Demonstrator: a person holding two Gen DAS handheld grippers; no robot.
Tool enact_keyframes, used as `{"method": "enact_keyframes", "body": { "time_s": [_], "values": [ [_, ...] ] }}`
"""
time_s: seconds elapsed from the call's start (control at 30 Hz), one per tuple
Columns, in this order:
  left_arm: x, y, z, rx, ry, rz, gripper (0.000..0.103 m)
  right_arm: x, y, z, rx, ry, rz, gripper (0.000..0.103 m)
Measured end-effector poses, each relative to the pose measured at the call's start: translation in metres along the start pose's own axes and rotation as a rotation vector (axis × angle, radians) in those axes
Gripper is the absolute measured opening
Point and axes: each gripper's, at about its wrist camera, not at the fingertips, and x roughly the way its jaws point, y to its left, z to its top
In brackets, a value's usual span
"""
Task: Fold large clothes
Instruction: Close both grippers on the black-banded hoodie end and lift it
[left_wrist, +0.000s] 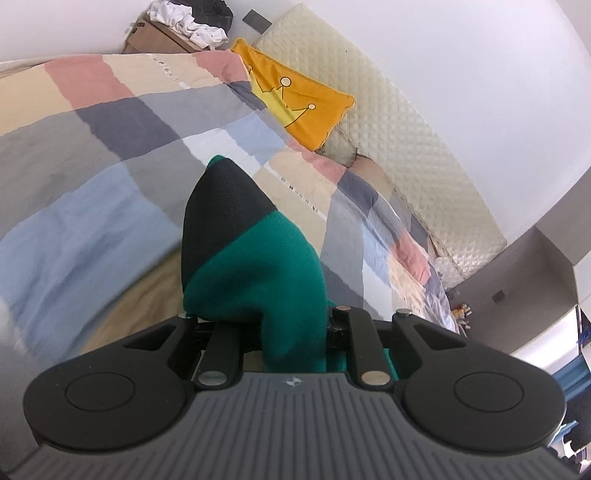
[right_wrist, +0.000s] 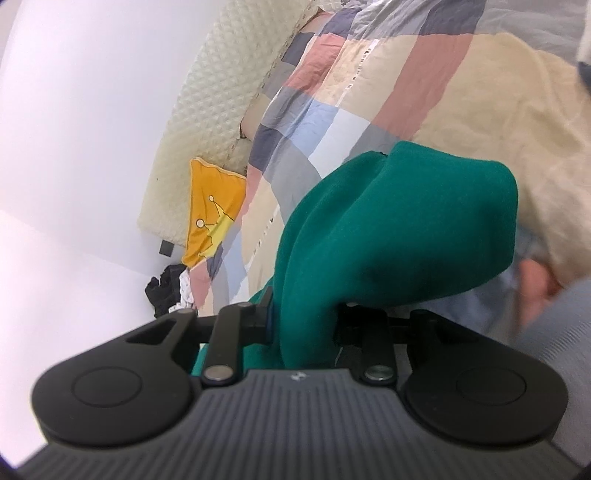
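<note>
1. We have the green garment (left_wrist: 255, 266) clamped in both the left tongs (left_wrist: 258, 325) and the right tongs (right_wrist: 303, 325), lifted above the bed's patchwork quilt (left_wrist: 110, 147).
2. We should keep both grips level and the cloth taut before laying the fold.

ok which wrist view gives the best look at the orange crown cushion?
Left wrist: the orange crown cushion shows nearly whole, with the crown print clear, lying between the checked quilt and the quilted headboard. Right wrist shows it smaller, sideways, its lower edge tucked behind the quilt.
</note>
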Motion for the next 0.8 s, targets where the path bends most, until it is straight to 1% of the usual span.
{"method": "enact_keyframes", "body": {
  "time_s": [0.1,0.2,0.3,0.4,0.53,0.57,0.63,0.67,0.7,0.77,0.8],
  "values": [
    [-0.011,0.005,-0.011,0.007,0.008,0.001,0.02,-0.009,-0.004,-0.005,-0.021,0.006,-0.014,0.032],
    [-0.009,0.014,-0.014,-0.018,0.018,0.003,0.02,-0.008,-0.006,-0.005,-0.037,0.021,-0.029,0.032],
    [-0.005,0.02,-0.011,-0.051,0.029,0.0,0.021,-0.004,-0.004,-0.003,-0.031,0.036,-0.04,0.032],
    [0.001,0.022,-0.005,-0.08,0.041,-0.017,0.021,-0.003,-0.002,0.001,-0.006,0.041,-0.025,0.035],
    [0.012,0.02,0.01,-0.118,0.069,-0.036,0.026,0.007,-0.003,0.01,0.053,0.05,0.003,0.039],
    [0.016,0.02,0.014,-0.127,0.071,-0.044,0.027,0.009,-0.003,0.012,0.066,0.051,0.011,0.041],
    [0.024,0.019,0.021,-0.144,0.077,-0.051,0.033,0.015,-0.001,0.017,0.088,0.051,0.029,0.047],
    [0.028,0.019,0.026,-0.152,0.082,-0.057,0.035,0.017,0.001,0.018,0.092,0.051,0.04,0.053],
    [0.032,0.017,0.029,-0.158,0.085,-0.063,0.04,0.019,0.003,0.02,0.097,0.051,0.053,0.06],
    [0.039,0.015,0.036,-0.171,0.089,-0.078,0.048,0.024,0.008,0.023,0.104,0.049,0.081,0.068],
    [0.042,0.013,0.038,-0.183,0.087,-0.088,0.053,0.027,0.01,0.025,0.108,0.045,0.088,0.069]
  ]
}}
